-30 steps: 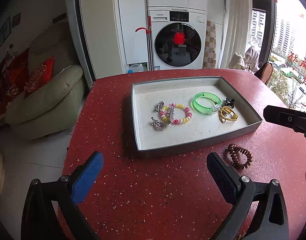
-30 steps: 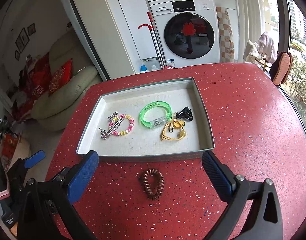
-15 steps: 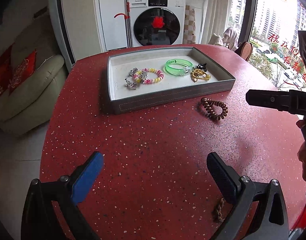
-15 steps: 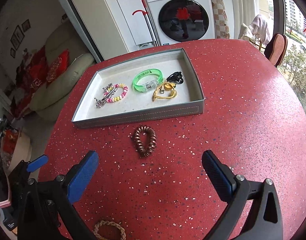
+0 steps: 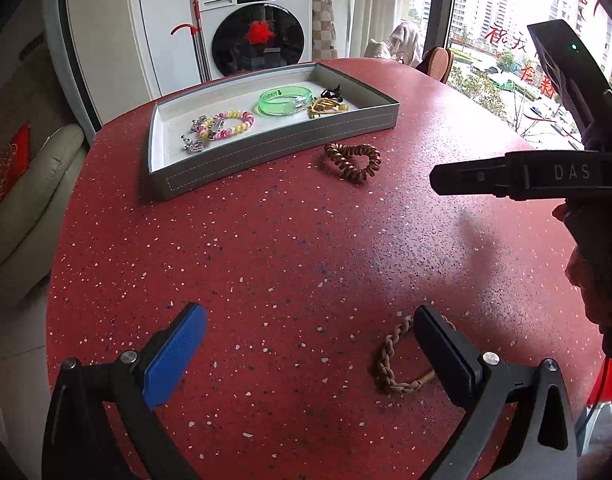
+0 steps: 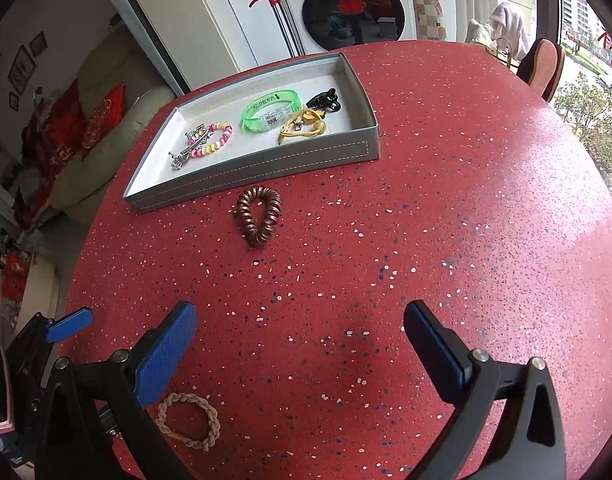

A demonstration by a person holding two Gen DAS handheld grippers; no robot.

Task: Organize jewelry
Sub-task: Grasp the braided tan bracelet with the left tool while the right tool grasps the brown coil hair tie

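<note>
A grey tray (image 5: 290, 142) (image 6: 266, 164) on the red table holds a beaded bracelet (image 5: 232, 122), silver clips (image 5: 194, 144), a green bangle (image 5: 284, 100), a yellow piece (image 5: 326, 108) and a black claw clip (image 5: 332, 92). A brown coil hair tie (image 5: 352, 160) (image 6: 260, 216) lies on the table just in front of the tray. A beige braided bracelet (image 5: 390, 360) (image 6: 188, 420) lies near the table's front edge. My left gripper (image 5: 310, 356) is open, its right finger beside the braided bracelet. My right gripper (image 6: 302, 348) is open and empty above bare table.
The red speckled table (image 5: 266, 260) is round, its edge dropping off at left and front. A washing machine (image 5: 258, 28) and white cabinets stand behind. A sofa (image 5: 22, 208) is at left, a window at right. The right gripper's body (image 5: 546, 172) shows at the right of the left wrist view.
Both grippers have pulled back from the tray toward the table's front. The braided bracelet has come into view near the left gripper. Both stay open.
</note>
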